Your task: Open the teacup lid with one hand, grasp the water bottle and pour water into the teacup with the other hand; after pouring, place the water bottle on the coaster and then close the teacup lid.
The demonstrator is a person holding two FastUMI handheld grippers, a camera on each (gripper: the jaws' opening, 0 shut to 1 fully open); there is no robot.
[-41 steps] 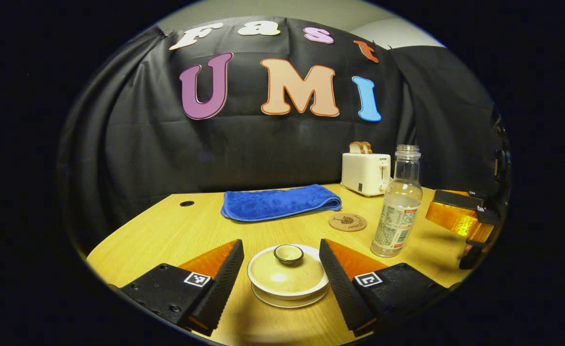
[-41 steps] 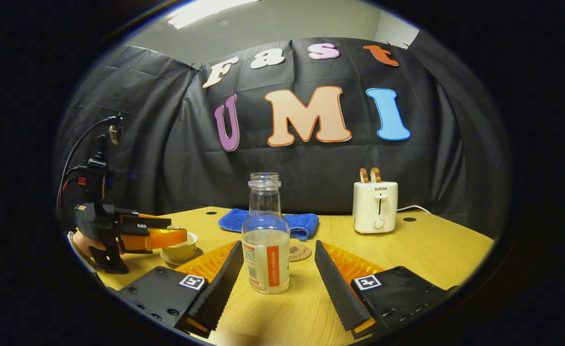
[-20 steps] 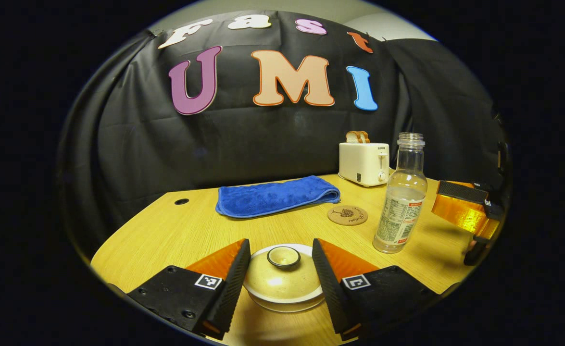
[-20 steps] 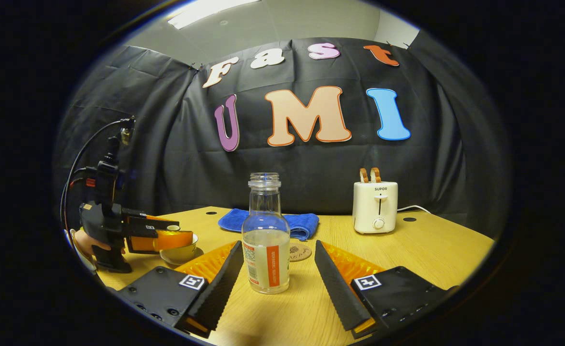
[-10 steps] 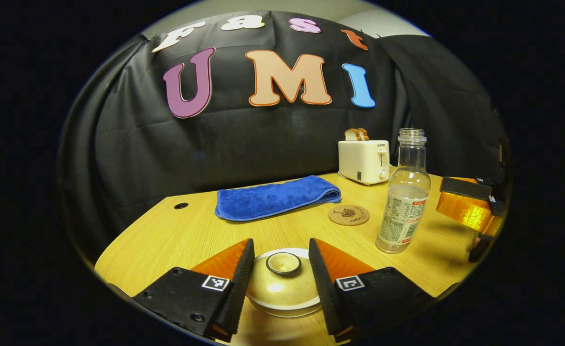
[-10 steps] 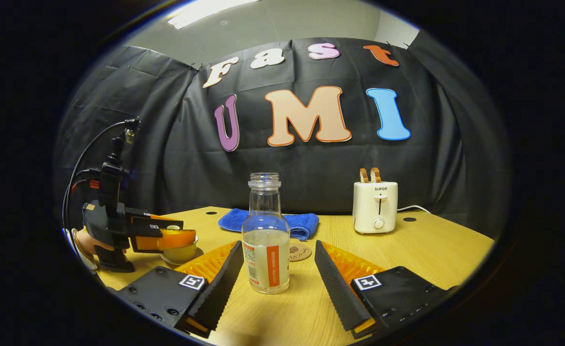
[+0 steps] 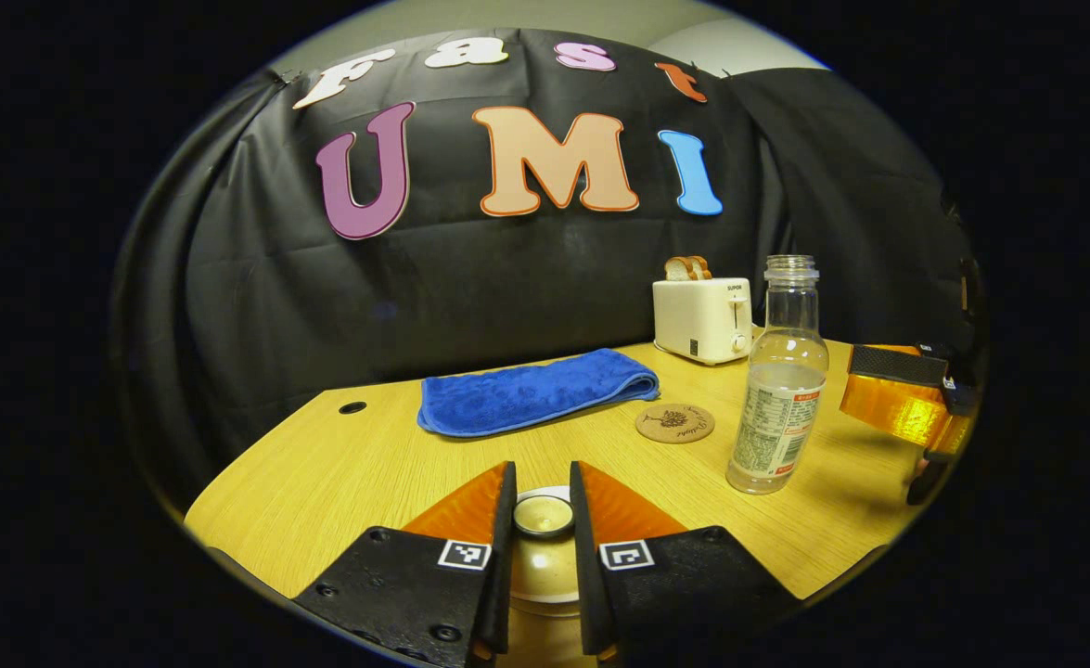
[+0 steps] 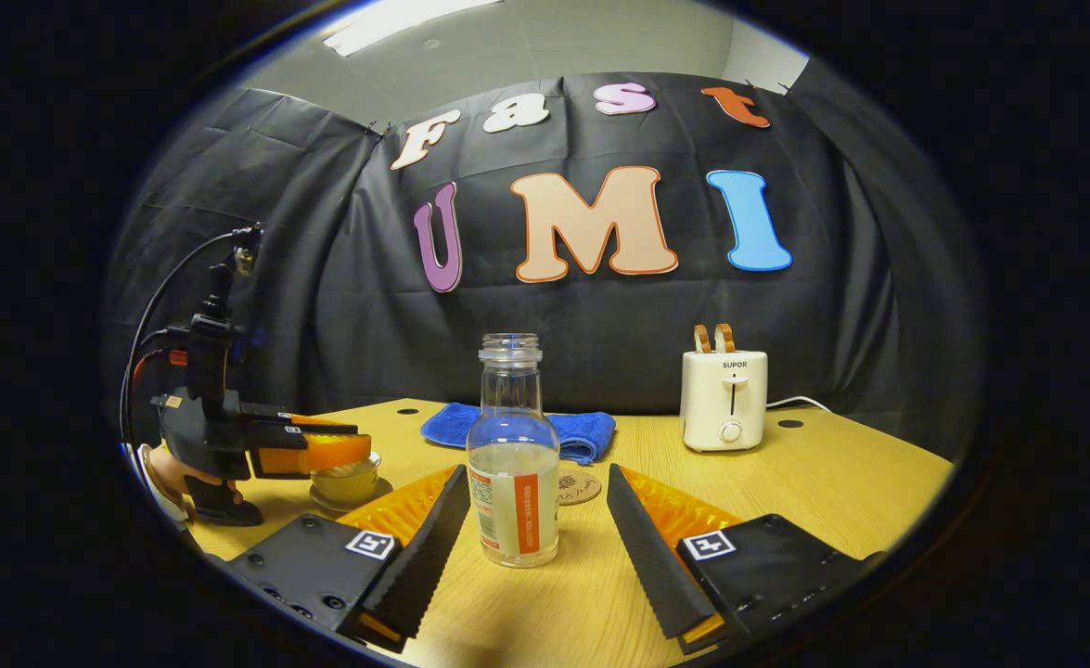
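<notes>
- The lid [image 7: 545, 547] is seen at the near edge of the table [image 7: 340, 473], seated on the teacup [image 8: 344, 483], which stands on its saucer at the near left in the right gripper view.
- The lid's knob [image 7: 544, 516] is flanked closely on both sides by the fingers of the left gripper [image 7: 543, 547]; they are drawn nearly together and appear to press on the knob, though firm contact cannot be confirmed.
- The step in hand is judged to be the opening of the lid: the lid is gripped but not yet raised.
- The next move is judged to call for a straight lift, the lid then being held clear of the cup so that room is left for pouring.
- The bottle [image 8: 513, 468] stands upright, uncapped and partly filled, to the right of the teacup and near the front of the table.
- The bottle is bracketed by the right gripper [image 8: 537, 547], whose fingers are spread wide and kept apart from the bottle on both sides; nothing is held.
- A closing of those fingers on the bottle's body would be needed before any pour.
- The coaster [image 7: 675, 422] lies bare just left of the bottle and a little farther back.
- Farther back, a blue towel [image 7: 535, 390] lies folded, and a toaster [image 7: 702, 318] with bread stands at the far right.
</notes>
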